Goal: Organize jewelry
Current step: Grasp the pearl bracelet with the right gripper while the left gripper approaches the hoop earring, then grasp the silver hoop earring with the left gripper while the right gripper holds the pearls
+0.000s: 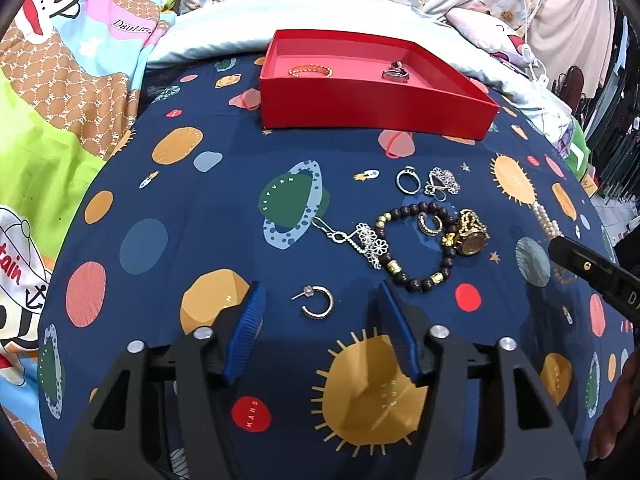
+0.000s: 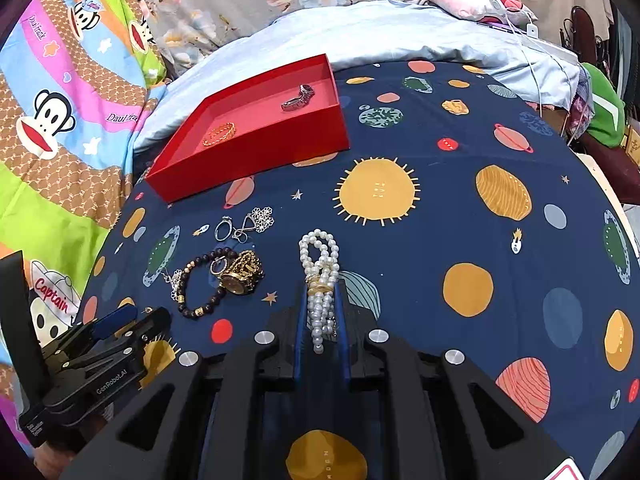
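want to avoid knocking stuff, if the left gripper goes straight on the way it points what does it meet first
Most likely the silver hoop earring, lying on the bedspread between the open left gripper's fingers; further along sits the flower chain. Depth is hard to judge.

1. Left gripper (image 1: 320,312) wide open over the navy planet-print sheet (image 1: 208,208); silver hoop earring (image 1: 317,302) lies between its blue fingers (image 1: 250,316).
2. Dark bead bracelet (image 1: 416,248) beyond, touching a gold watch (image 1: 468,236) and a flower chain (image 1: 360,240).
3. Silver ring (image 1: 407,179) farther back.
4. Red box (image 1: 360,108) holds an orange bracelet (image 1: 311,70).
5. Pearl strand (image 1: 545,216) at right, next to a black gripper tip (image 1: 576,260).
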A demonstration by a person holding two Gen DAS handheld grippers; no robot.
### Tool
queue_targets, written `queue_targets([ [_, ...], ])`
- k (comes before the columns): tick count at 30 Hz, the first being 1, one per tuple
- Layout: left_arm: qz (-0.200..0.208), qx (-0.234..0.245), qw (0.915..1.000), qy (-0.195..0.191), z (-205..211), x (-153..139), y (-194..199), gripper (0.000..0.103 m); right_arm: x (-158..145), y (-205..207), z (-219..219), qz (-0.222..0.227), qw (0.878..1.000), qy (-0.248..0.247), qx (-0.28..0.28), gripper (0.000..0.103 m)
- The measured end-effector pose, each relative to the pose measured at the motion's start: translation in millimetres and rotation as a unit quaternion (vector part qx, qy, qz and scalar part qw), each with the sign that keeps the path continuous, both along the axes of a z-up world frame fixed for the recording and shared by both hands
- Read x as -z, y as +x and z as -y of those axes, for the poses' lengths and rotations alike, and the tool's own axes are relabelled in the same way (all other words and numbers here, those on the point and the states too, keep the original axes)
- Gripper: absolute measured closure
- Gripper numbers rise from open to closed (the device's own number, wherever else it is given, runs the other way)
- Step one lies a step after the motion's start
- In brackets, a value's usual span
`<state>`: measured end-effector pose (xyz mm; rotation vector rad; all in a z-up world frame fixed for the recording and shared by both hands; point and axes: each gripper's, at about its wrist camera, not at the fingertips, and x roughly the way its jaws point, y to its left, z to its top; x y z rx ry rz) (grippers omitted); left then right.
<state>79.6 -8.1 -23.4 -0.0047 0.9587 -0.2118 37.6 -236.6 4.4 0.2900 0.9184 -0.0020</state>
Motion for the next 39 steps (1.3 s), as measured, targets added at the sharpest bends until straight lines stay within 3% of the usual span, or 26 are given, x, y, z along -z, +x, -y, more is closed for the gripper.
queue_targets([
  [6,0.002,0.011,0.9999,-0.001,2.5,-0.3,-2.9,0.068,-0.4,-0.1,0.7,0.001,1.000,0.001,0.000,0.091],
  [17,-0.006,0.012,0.9998,-0.015,0.0,-1.6,-5.7,0.084,-4.7,-5.4,-2.9,0.006,1.000,0.005,-0.002,0.091],
  [22,-0.006,0.015,0.9997,-0.017,2.0,-2.5,-8.5,0.084,-5.3,-6.2,-3.1,0.006,1.000,0.007,-0.002,0.091],
  [24,-0.006,0.019,0.9996,-0.021,2.3,-3.2,-9.2,0.095,-6.4,-6.9,-2.6,0.007,1.000,0.008,-0.003,0.091],
  [39,-0.006,0.024,0.9991,-0.034,0.8,-7.4,-12.7,0.097,-9.9,-8.0,-2.8,0.011,1.000,0.010,-0.004,0.091],
])
